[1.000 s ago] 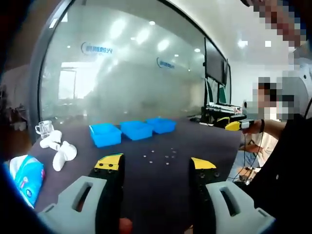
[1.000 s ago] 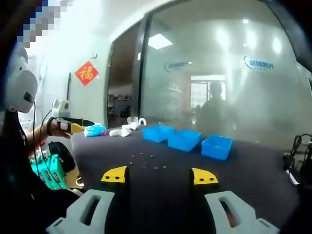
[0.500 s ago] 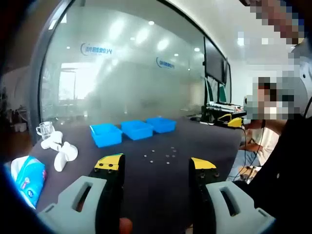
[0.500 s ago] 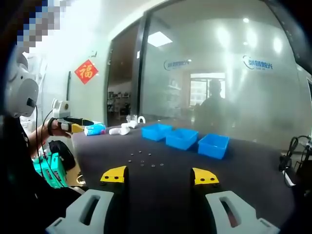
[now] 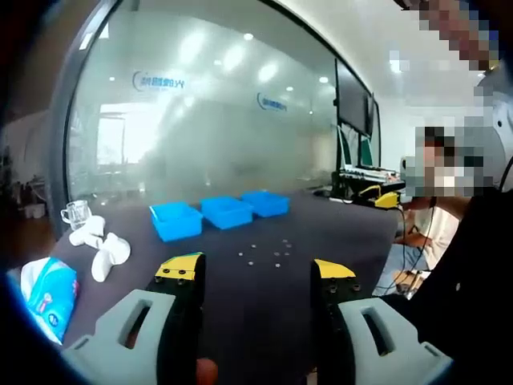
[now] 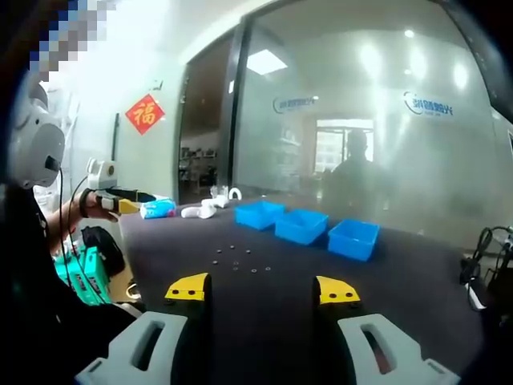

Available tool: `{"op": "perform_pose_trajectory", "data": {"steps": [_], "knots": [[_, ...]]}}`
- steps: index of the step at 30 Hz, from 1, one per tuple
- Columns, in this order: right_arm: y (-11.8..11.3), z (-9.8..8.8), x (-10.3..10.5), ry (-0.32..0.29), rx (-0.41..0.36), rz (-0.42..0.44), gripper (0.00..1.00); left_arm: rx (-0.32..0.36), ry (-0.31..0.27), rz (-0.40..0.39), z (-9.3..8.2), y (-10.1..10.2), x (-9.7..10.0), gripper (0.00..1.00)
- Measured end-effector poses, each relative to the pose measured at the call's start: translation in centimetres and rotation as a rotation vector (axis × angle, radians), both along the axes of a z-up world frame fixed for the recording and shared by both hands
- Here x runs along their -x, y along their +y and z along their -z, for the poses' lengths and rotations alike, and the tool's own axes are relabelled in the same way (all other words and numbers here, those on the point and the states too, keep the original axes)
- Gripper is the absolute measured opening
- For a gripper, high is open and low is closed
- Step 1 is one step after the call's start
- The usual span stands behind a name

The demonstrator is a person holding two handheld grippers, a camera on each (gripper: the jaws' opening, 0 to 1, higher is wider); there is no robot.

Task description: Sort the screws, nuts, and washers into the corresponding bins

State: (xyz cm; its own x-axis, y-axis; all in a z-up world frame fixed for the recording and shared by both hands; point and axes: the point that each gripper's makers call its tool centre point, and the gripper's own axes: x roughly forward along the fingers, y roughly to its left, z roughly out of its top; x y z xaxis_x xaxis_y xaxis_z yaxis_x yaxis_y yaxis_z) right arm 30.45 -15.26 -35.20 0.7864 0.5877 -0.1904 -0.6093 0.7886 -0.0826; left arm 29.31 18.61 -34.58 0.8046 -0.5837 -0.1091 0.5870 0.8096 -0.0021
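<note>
Moved: barely anything, both views just drifted a touch.
Left claw (image 5: 255,269): spread wide, nothing in it.
Right claw (image 6: 260,287): same, gaping, nothing held.
Counter (image 6: 401,281): dark, lots of free room up front.
Hardware (image 5: 263,253): tiny loose bits mid-counter.
Bins (image 5: 224,212): three blue ones beyond, side by side.
Writing: blue logo (image 5: 158,80) on glass, unreadable.

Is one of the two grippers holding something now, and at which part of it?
Nothing is held. The left gripper and the right gripper both stand open with empty jaws above the dark table.
</note>
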Motion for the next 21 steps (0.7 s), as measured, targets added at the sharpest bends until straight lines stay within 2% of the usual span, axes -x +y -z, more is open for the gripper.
{"op": "perform_pose_trajectory", "data": {"steps": [6,12,15,18,21], "knots": [[0.0,0.2,0.2,0.010,0.012,-0.019,0.46,-0.031,0.054,0.069,0.9,-0.7,0.2,0.53],[0.2,0.5,0.4,0.015,0.019,-0.027,0.46,-0.080,0.081,0.088,1.3,-0.9,-0.4,0.53],[0.2,0.7,0.5,0.019,0.022,-0.029,0.46,-0.086,0.149,0.100,1.7,-1.0,-0.6,0.52],[0.3,0.8,0.6,0.021,0.030,-0.035,0.46,-0.149,0.168,0.121,1.9,-1.3,-1.1,0.51],[0.4,0.9,0.6,0.022,0.041,-0.042,0.46,-0.163,0.193,0.153,1.4,-2.2,-1.9,0.51]]}}
